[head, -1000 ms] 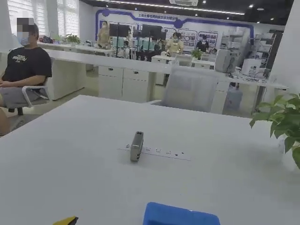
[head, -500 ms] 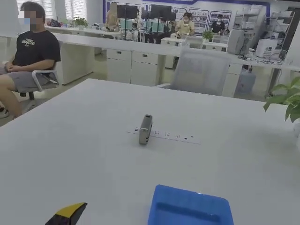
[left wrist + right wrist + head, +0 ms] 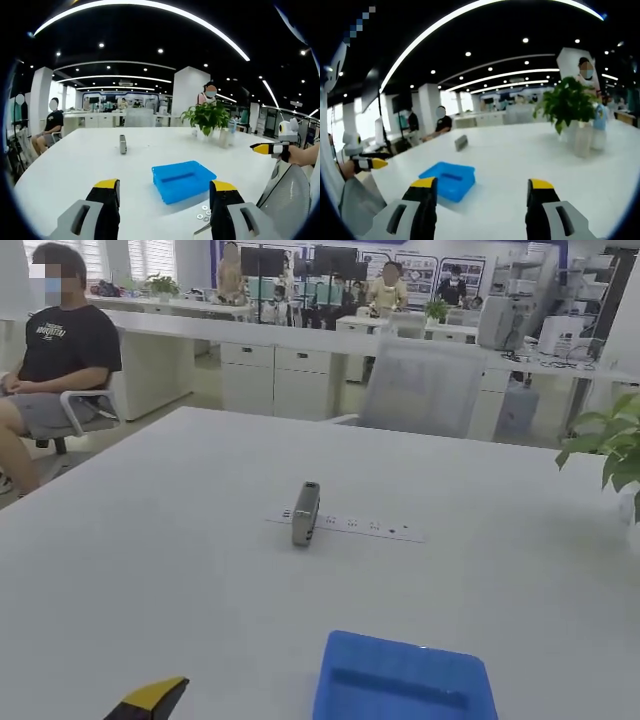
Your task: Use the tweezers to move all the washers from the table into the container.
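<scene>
Right, head view first: a white table (image 3: 150,570) stretches ahead, with a blue rectangular plastic container (image 3: 400,685) at the near edge. Further out, a small grey box-shaped device (image 3: 306,513) stands upright on a flush power strip (image 3: 370,528). One yellow-and-black gripper tip (image 3: 150,698) pokes in at bottom left; can't tell which side it belongs to.

Over to the left gripper view: the left gripper (image 3: 165,186) has its jaws spread wide, nothing between them. Beyond sits the container, and small silver metal washers (image 3: 204,213) cluster on the table just beside its near right corner. A leafy green potted plant (image 3: 207,117) stands at the far side.

Right gripper view now: the right gripper (image 3: 481,183) is also gaping and empty, container ahead-left, grey device beyond it.
</scene>
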Demonstrator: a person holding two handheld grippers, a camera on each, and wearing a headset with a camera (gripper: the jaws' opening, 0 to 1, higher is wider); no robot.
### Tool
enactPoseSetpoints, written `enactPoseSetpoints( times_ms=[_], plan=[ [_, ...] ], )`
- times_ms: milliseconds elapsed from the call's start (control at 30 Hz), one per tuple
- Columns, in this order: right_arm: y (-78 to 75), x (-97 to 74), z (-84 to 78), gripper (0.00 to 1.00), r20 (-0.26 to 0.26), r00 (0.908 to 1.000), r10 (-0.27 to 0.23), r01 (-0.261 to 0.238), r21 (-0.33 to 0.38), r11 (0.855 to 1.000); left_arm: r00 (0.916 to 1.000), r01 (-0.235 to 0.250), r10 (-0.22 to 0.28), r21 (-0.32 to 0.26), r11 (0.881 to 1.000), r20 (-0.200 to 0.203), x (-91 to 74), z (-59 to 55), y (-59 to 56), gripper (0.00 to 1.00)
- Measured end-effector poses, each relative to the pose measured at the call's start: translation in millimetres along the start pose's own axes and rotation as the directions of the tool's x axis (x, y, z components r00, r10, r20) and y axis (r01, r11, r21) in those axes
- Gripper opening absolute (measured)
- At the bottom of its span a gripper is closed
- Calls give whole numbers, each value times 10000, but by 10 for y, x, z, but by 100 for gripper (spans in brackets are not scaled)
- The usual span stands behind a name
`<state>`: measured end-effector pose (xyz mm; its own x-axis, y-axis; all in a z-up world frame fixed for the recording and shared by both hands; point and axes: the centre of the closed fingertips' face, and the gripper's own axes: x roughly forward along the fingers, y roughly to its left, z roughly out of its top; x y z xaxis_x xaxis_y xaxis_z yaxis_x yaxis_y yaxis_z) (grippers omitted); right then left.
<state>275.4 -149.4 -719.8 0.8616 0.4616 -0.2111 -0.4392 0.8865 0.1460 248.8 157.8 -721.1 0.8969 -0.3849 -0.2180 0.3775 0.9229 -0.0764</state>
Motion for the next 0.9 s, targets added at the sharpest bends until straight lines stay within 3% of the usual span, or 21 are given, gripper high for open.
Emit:
enactPoseSetpoints(
  times_ms=[900],
  plan=[
    [-3, -1, -27, 69, -130, 9999, 28, -28, -41, 10000, 9997, 188, -187, 14, 9998, -144, 15, -28, -31, 71]
  ],
)
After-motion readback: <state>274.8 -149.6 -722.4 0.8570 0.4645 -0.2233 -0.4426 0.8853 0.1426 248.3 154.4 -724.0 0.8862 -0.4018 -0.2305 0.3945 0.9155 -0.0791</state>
